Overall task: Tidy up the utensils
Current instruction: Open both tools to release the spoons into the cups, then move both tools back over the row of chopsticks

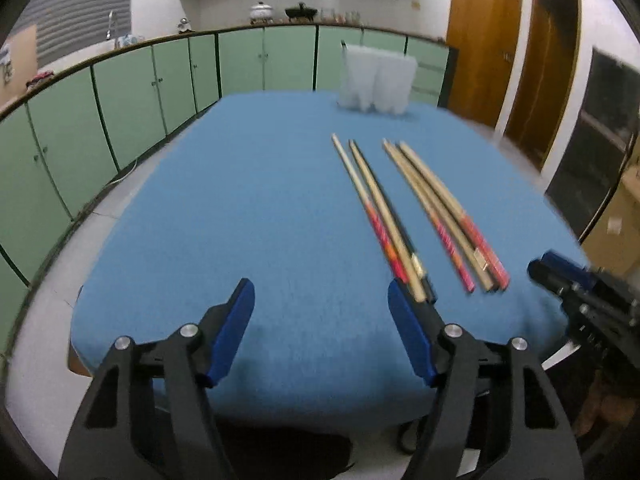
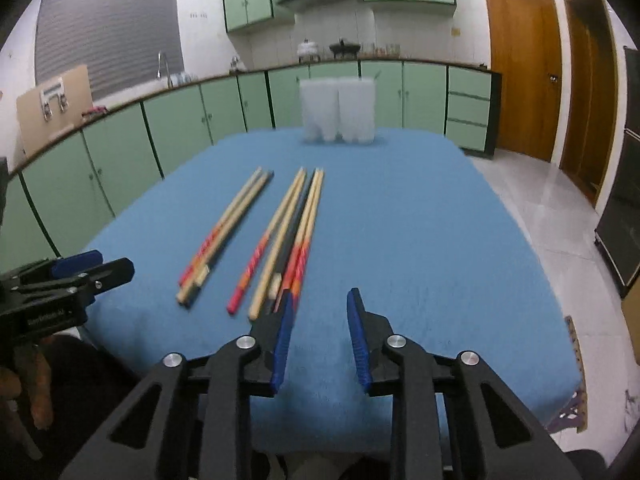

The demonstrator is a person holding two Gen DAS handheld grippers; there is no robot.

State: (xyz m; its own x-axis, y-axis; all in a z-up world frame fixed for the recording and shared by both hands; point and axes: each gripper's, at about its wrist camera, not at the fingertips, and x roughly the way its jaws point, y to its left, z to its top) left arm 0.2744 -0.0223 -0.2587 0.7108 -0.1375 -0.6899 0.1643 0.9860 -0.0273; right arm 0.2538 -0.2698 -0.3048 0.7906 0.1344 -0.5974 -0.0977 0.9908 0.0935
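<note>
A: Left wrist view: left gripper wide open, empty, over the near edge of the blue cloth. Chopsticks lie ahead-right, long axes running toward the far edge and the white holder.

B: Right wrist view: right gripper narrowly open, empty; chopsticks just ahead-left, ends beside its left finger. Right looks nearer.

Both tools share one build: the left gripper and right gripper have matte black, triangular-cutout linkage arms, round silver pivot screws and ribbed blue pads. Small white lettering, seemingly a label, marks the left one's side.
</note>
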